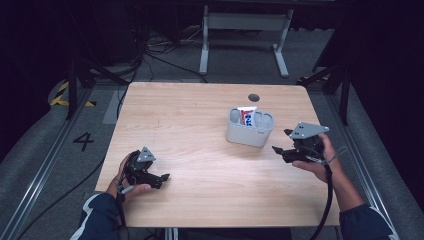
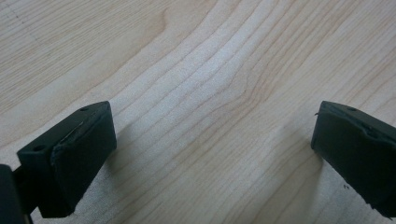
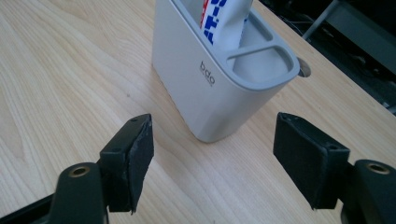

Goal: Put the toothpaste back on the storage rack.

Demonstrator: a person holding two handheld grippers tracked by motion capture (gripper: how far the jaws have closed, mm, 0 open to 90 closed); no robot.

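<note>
A grey divided holder stands on the wooden table, right of centre, with a white tube printed in red and blue upright in its middle compartment. In the right gripper view the holder and tube sit just beyond my jaws. My right gripper hovers to the holder's right, pointing at it, open with nothing between its pads. My left gripper rests low at the table's front left, open over bare wood.
A round cable hole lies in the tabletop behind the holder. Beyond the table's far edge stand a white desk frame and loose cables on the floor. Broad bare wood spreads between the two grippers.
</note>
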